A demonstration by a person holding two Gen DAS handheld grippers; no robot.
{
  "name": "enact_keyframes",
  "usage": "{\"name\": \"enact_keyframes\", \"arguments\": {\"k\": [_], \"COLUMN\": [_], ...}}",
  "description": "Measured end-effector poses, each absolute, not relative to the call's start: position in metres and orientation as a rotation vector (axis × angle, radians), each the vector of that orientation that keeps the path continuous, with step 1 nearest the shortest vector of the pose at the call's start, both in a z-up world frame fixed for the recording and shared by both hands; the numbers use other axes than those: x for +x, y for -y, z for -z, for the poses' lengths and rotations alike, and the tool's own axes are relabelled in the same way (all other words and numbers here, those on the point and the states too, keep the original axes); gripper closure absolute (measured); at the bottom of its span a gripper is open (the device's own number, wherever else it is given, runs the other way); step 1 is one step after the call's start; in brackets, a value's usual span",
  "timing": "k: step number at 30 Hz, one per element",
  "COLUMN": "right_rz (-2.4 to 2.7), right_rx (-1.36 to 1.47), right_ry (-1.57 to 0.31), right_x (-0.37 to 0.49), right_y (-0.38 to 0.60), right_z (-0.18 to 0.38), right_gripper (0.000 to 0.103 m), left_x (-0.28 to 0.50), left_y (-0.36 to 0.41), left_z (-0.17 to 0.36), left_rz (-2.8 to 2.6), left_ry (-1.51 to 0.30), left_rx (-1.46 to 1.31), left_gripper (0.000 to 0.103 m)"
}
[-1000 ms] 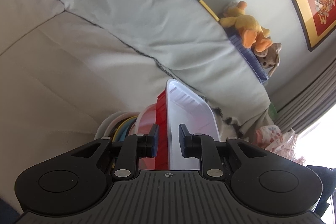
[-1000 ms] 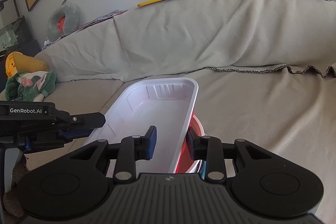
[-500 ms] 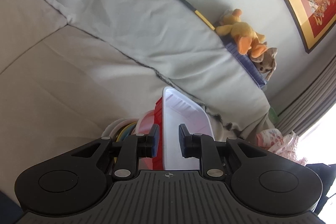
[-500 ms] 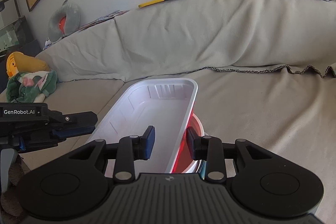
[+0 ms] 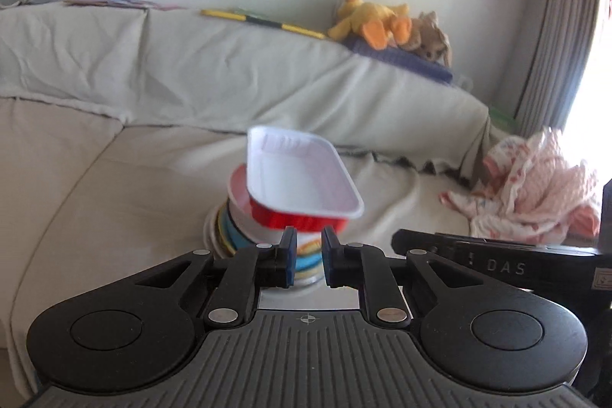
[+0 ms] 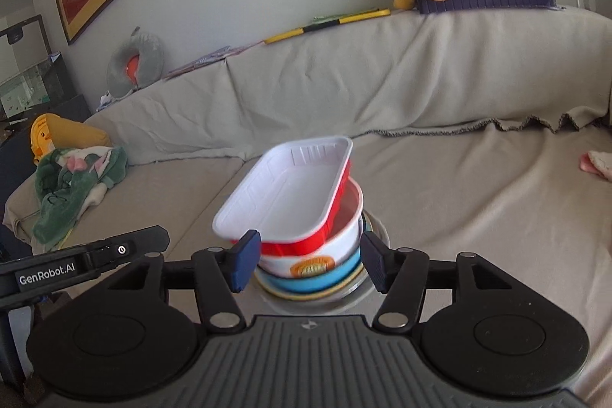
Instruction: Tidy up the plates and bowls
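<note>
My left tool point(image 5: 308, 257) has its jaws close together with a narrow gap and grips nothing. My right tool point(image 6: 308, 260) is spread wide, its pads either side of the stack but holding nothing. The red-and-white rectangular tray point(image 6: 290, 195) sits tilted on top of the round bowl point(image 6: 336, 239), which is nested in the stack of plates and bowls point(image 6: 317, 283) on the sofa point(image 6: 478, 201). I judge the risk is the tray: it overhangs crookedly, the cushion is soft, and any nudge from either tool could slide it off or topple the stack.
</note>
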State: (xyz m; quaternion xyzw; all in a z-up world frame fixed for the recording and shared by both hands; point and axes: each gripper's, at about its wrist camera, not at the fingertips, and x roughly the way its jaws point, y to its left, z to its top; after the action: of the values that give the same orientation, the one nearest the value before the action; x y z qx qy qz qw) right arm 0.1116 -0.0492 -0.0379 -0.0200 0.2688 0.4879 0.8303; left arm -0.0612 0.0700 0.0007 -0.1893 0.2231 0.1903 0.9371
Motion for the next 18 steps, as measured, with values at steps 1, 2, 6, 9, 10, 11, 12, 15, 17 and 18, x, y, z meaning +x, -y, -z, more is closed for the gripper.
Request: {"name": "enact_keyframes", "arguments": {"k": [1, 2, 6, 9, 10, 11, 12, 15, 17, 18], "right_rz": [-1.036, -1.033, -1.011, -1.011, -1.005, -1.0, -0.996, -0.984, -0.993, -0.998], "right_rx": [-0.055, -0.066, -0.075, -0.108, -0.123, -0.126, -0.122, -0.092, -0.085, -0.087], "right_ry": [-0.591, -0.609, -0.663, -0.708, -0.715, -0.718, -0.72, -0.711, -0.704, -0.699], "right_x": [0.105, 0.099, 0.081, 0.073, 0.072, 0.071, 0.071, 0.072, 0.071, 0.071], "right_y": [0.056, 0.062, 0.087, 0.094, 0.096, 0.097, 0.098, 0.104, 0.106, 0.106], "right_z": [0.043, 0.048, 0.061, 0.071, 0.074, 0.075, 0.075, 0.07, 0.067, 0.065], "right_gripper": [0.043, 0.043, 0.043, 0.042, 0.042, 0.042, 0.042, 0.042, 0.042, 0.042], "left_x": [-0.061, -0.061, -0.068, -0.073, -0.073, -0.072, -0.071, -0.071, -0.07, -0.069], "left_y": [-0.06, -0.052, -0.025, -0.015, -0.014, -0.013, -0.012, -0.01, -0.008, -0.007], "left_z": [0.004, 0.007, 0.019, 0.018, 0.017, 0.015, 0.014, 0.012, 0.01, 0.01], "left_rz": [-0.386, -0.386, -0.385, -0.387, -0.405, -0.427, -0.446, -0.443, -0.436, -0.434], "left_ry": [-0.502, -0.537, -0.621, -0.621, -0.623, -0.626, -0.629, -0.625, -0.625, -0.625], "left_rx": [-0.394, -0.393, -0.373, -0.362, -0.356, -0.346, -0.334, -0.325, -0.324, -0.321], "left_gripper": [0.086, 0.086, 0.088, 0.088, 0.088, 0.088, 0.088, 0.088, 0.088, 0.088]}}
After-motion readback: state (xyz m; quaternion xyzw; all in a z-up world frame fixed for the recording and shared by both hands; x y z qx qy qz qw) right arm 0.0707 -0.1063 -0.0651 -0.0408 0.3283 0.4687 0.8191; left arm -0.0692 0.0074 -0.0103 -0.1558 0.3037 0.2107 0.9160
